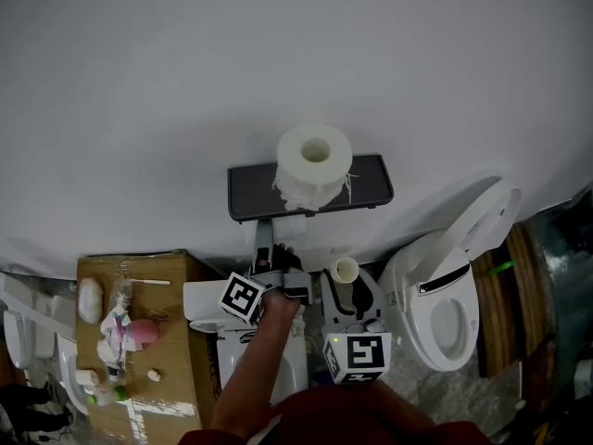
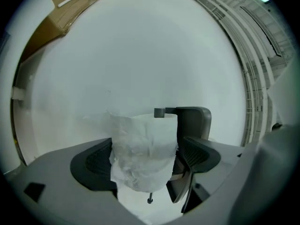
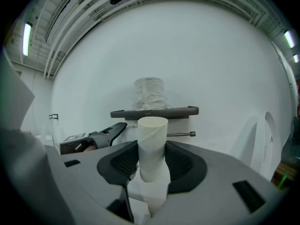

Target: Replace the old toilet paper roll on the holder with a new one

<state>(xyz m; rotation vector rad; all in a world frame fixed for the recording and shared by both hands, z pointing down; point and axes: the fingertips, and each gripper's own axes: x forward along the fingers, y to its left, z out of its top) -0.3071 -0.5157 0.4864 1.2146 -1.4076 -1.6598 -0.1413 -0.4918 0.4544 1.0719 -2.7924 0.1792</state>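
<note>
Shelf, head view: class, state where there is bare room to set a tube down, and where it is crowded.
The shelf is bare at both ends, left and right of the roll, which fills its middle. The box is crowded along its left side with small things; its right strip is bare.

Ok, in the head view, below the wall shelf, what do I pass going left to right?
Cardboard box → left gripper → empty cardboard tube in the right gripper's jaws → toilet.
</note>
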